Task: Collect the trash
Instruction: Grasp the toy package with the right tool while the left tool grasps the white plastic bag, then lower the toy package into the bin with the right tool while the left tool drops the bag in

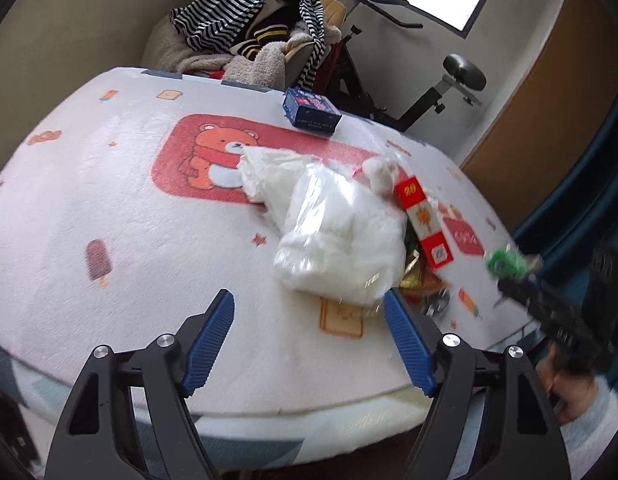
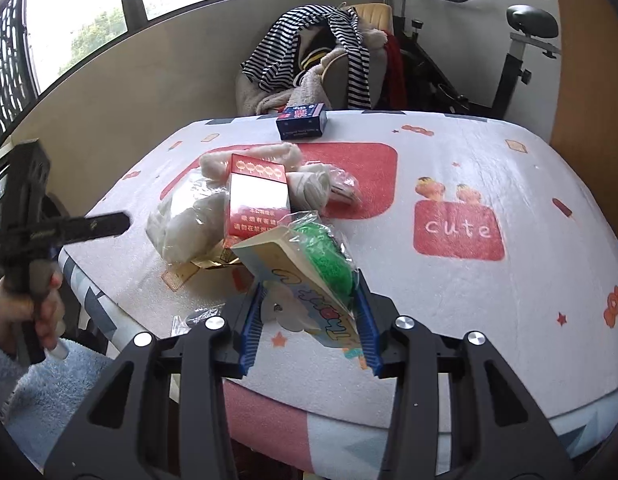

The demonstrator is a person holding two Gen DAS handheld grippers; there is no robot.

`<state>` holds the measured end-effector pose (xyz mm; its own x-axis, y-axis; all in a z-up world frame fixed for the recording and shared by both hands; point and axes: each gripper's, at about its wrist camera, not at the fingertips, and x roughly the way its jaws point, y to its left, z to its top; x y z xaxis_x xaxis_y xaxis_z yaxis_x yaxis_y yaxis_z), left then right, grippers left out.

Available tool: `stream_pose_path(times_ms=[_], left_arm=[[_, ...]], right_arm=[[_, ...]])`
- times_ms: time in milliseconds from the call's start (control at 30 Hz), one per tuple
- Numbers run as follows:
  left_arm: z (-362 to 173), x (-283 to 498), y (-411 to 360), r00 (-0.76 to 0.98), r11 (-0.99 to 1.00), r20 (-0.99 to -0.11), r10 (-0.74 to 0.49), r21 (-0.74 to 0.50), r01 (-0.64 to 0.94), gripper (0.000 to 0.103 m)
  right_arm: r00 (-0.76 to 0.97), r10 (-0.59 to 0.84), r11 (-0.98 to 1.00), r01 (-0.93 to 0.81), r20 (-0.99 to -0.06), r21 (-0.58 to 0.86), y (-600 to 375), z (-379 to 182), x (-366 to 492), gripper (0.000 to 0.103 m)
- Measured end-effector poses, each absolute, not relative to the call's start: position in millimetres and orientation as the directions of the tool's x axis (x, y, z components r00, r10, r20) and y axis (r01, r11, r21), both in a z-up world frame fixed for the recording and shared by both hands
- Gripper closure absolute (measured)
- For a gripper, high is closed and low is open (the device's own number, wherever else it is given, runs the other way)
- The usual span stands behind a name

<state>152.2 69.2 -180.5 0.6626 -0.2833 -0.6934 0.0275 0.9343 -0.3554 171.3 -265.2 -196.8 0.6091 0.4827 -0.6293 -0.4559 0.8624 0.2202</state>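
A clear plastic bag (image 1: 341,236) stuffed with white tissue lies on the table's patterned cloth (image 1: 109,200), with a red and white carton (image 1: 425,224) and gold wrappers (image 1: 413,272) against it. My left gripper (image 1: 309,340) is open, just short of the bag, nothing between its blue pads. In the right wrist view my right gripper (image 2: 309,320) is shut on a flat paper packet (image 2: 305,292) with green shredded stuff in clear film (image 2: 325,256), held above the table's near edge. The red carton (image 2: 257,200) and the tissue bag (image 2: 189,224) lie just beyond it.
A dark blue box (image 1: 311,112) sits at the table's far edge. Behind it is a chair piled with striped and fleecy clothes (image 1: 253,36), and an exercise bike (image 1: 429,92) to its right. A hand in a fleecy sleeve (image 2: 25,312) holds the other gripper at left.
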Motion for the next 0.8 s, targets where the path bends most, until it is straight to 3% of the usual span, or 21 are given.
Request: stream_pose_path(times_ms=[167, 300, 367, 567, 800], left_arm=[[-186, 189, 63, 0.651, 0.928, -0.695, -0.305, -0.371, 0.038, 0.028], [-210, 215, 74, 0.609, 0.877, -0.701, -0.372, -0.481, -0.018, 0.028], [-222, 220, 73, 0.573, 0.848, -0.693, -0.438, -0.531, 0.007, 0.040], [-222, 213, 69, 0.584, 0.874, -0.695, -0.419, -0.484, 0.051, 0.057], [-189, 198, 60, 0.629, 0.925, -0.698, -0.342, -0.369, 0.093, 0.062]], right_arm=[[0.612, 0.483, 0.865, -0.445, -0.627, 0.231, -270, -201, 167, 0.060], [0.604, 0.485, 0.863, -0.448, -0.633, 0.234, -270, -203, 166, 0.060], [0.601, 0.482, 0.864, -0.448, -0.638, 0.231, -270, -206, 165, 0.060], [0.596, 0.483, 0.863, -0.447, -0.641, 0.234, -266, -207, 162, 0.060], [0.612, 0.492, 0.859, -0.459, -0.619, 0.229, -264, -197, 153, 0.060]])
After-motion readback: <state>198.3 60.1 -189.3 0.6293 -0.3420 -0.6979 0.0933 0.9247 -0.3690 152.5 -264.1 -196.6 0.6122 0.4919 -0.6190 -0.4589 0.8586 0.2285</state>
